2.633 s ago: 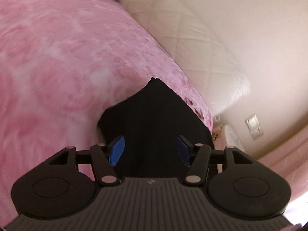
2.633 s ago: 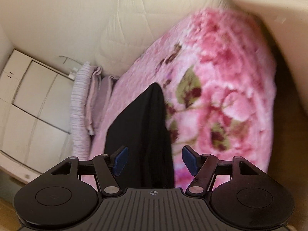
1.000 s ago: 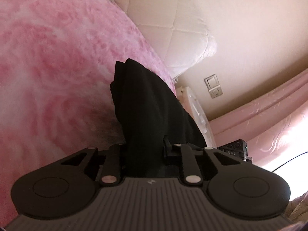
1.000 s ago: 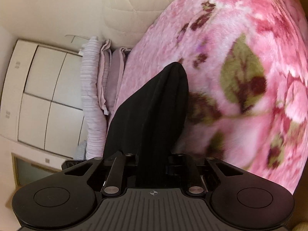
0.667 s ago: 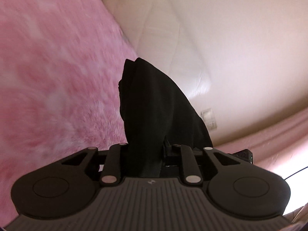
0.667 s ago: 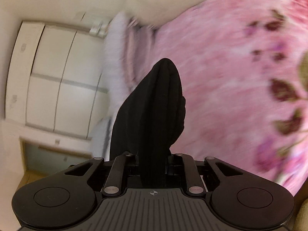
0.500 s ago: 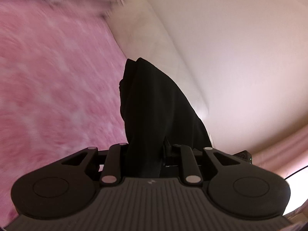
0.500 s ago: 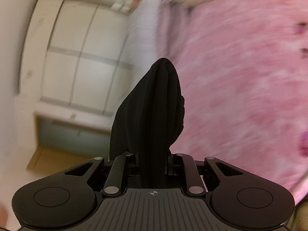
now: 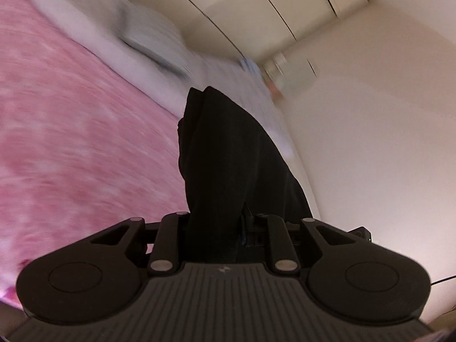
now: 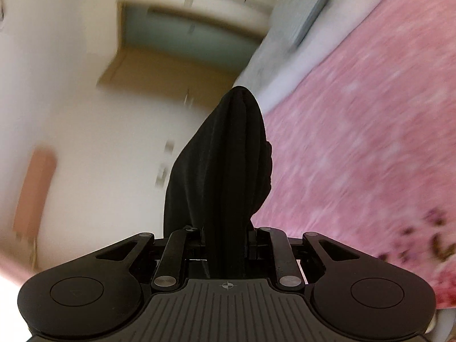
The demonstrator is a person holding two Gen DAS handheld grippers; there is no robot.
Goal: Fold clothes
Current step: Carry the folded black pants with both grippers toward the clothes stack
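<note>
Pinching the black garment (image 9: pixel 228 156) in my left hand-held gripper (image 9: pixel 212 228) and right hand-held gripper (image 10: pixel 225 245), I held it above the pink bed blanket (image 9: pixel 71 142), probably to let it hang straight for folding.

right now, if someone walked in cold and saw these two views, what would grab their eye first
First, the black garment rising as a dark bunched peak up the middle of both views, clamped in the left hand-held gripper and in the right hand-held gripper. Next, the fluffy pink blanket, which fills the left side of the left wrist view and the right side of the right wrist view. The background is blurred.
</note>
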